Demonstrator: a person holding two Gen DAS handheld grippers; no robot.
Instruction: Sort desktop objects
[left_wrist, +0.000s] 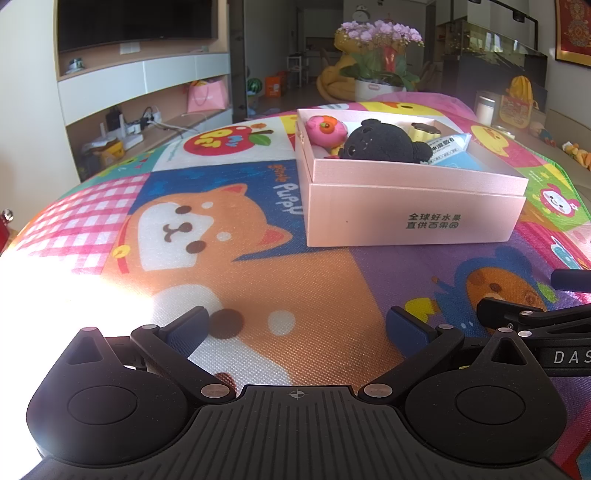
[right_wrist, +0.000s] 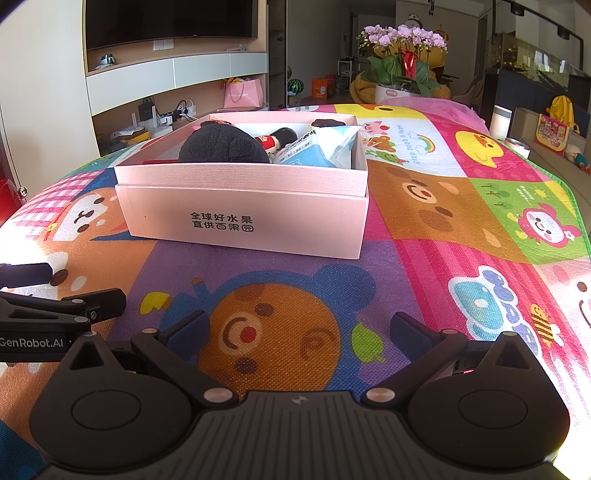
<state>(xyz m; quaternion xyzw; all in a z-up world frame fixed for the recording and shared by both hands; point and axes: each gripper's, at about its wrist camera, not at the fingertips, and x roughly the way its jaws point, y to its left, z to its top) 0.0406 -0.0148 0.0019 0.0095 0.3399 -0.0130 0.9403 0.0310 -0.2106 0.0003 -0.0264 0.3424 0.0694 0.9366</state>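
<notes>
A cartoon-printed play mat covers the whole work surface, its panels showing a puppy, bears, chicks and an apple. On it, toward the far side, stands a pink cardboard box with black Chinese characters on its near wall; the box is open at the top and appears to sit inside its own upturned lid. From the left wrist view the box lies ahead and to the right; from the right wrist view it lies ahead and to the left.

Inside the box, the largest item is a black plush toy, lying near the middle. To its right rests a blue-and-white packet with printed text, leaning against the right-hand wall. A pink round toy with an orange centre occupies the far left corner. A small doll with a black head and red-and-white body lies between the plush and the packet, seen only in the right wrist view. A small dark-topped yellow object sits at the far wall.

The left gripper hovers low over the mat, its blue-padded fingers spread wide with nothing between them. The right gripper is likewise spread and empty, just beside the left one, both well short of the box.

Beyond the mat stands a pot of purple orchids.
</notes>
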